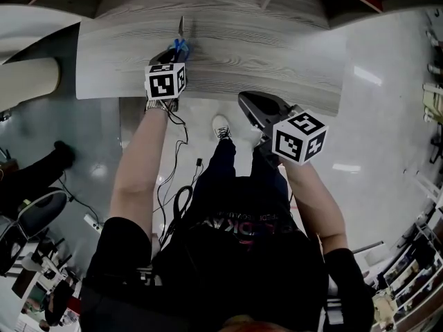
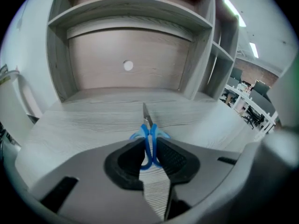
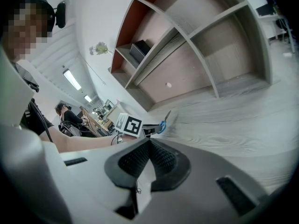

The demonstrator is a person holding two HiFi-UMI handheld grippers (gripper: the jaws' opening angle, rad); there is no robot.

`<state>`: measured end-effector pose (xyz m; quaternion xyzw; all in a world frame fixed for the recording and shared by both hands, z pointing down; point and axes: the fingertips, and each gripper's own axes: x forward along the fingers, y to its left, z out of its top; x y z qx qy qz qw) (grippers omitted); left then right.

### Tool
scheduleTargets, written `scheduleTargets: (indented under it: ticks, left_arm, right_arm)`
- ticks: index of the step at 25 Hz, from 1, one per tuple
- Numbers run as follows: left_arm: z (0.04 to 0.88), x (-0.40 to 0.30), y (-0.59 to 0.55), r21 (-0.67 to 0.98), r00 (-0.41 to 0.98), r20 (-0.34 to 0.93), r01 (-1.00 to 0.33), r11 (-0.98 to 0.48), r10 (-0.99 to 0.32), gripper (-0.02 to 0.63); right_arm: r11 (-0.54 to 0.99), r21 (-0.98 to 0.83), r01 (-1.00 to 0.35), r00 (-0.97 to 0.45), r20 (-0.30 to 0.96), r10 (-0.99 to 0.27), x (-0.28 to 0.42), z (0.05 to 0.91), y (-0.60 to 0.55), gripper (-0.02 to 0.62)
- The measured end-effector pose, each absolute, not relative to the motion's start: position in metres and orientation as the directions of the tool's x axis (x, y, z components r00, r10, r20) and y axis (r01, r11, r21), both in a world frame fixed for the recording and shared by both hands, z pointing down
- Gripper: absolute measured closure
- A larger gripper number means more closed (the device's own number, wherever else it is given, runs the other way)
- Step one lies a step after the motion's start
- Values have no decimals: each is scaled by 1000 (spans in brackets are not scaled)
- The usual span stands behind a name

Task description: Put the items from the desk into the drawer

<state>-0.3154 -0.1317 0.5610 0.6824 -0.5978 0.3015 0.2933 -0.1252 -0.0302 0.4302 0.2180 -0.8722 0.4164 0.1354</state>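
1. Head view is showing me the left gripper (image 1: 172,55) reaching out over the desk (image 1: 277,40). It is pinching the scissors (image 1: 181,34) by their blue handles, so the blade is pointing away from me toward the shelf unit (image 2: 126,22).
2. I am judging that grip as sensible: clamping the loops is leaving the sharp end clear of the pads for carrying.
3. Left gripper view is confirming it. The jaws are squeezing the handle loops, nearly together, and I cannot tell whether the blade tip is touching the desktop or hovering just above it.
4. I am holding the right gripper (image 1: 252,106) near the desk's front edge, jaws pressed together on nothing. I am probably saving it for the drawer, which no view is showing.
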Motion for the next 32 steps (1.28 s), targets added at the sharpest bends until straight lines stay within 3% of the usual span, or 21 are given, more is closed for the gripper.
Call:
scheduleTargets:
  ticks: [8,13,23,32]
  left_arm:
    - [510,-268,-117,73,237,668,-964,-255,-706,514]
    - [486,-218,-89,117,370,630,-915,-387,-683,514]
    - [477,-108,-30,136,585,635,-727,-673,-504,514]
    - [499,-13,44,79,653,691,-493,-867,-308,514]
  right_arm:
    - [557,-658,-506,-862,411,-298,-119,428,-29,578]
    - [549,-643,-533,-846,417,-333,-109,428,-28,578]
    - [448,-616,-648,-757,458,-466,-52,437,-20,578]
    - [253,-620,-743,-632,524,-571,51,459,23,578]
